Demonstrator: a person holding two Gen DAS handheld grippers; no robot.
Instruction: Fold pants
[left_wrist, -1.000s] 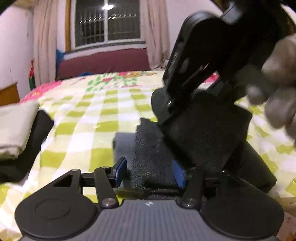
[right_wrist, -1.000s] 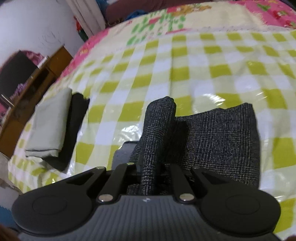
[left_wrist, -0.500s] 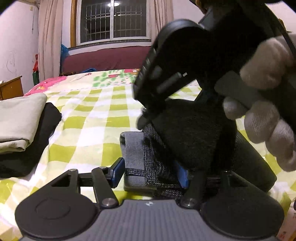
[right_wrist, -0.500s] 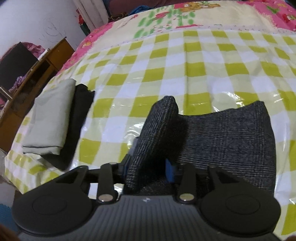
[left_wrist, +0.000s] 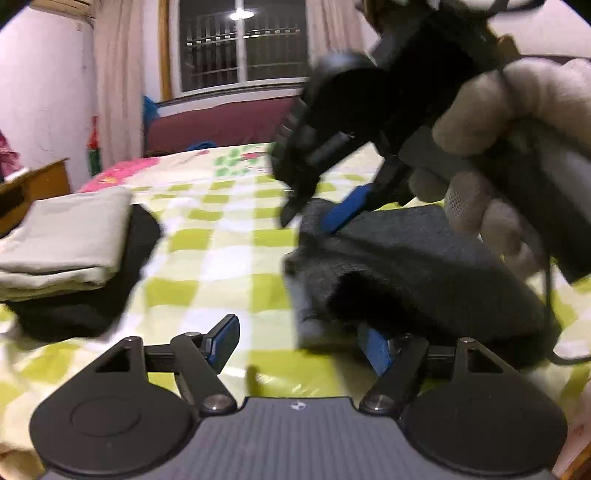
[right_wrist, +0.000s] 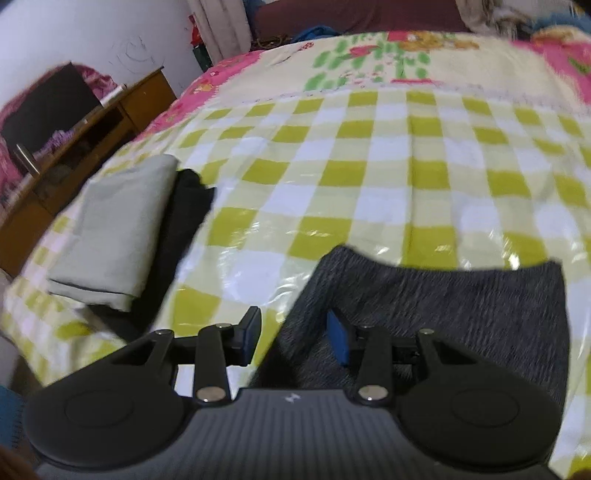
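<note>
Two tongs work over a bed (right_wrist: 369, 155) spread with a yellow-green and white checked cover under clear plastic. On it, near the bed's front edge, lie the dark grey pants (right_wrist: 461, 306), folded into a thick bundle whose left edge bulges up in a loose roll. The left tongs (left_wrist: 299, 345) are opening wide: the left blue pad (left_wrist: 225, 341) stands clear over the cover, the right pad sits under the bundle's near edge, and neither presses on the cloth. The right tongs (right_wrist: 295, 332) stand about half open, with the pants' rolled left edge lying loosely between the pads, not pinched. In the left wrist view the right tongs hang tilted above the bundle, held by a person's hand (left_wrist: 509, 147) in a pale glove, one blue pad just touching the cloth's top. To the left, well apart from the pants, pale green folded cloth (right_wrist: 114, 236) rests on black folded cloth (right_wrist: 184, 221). Beside the bed stands a wooden cabinet (right_wrist: 110, 122).
</note>
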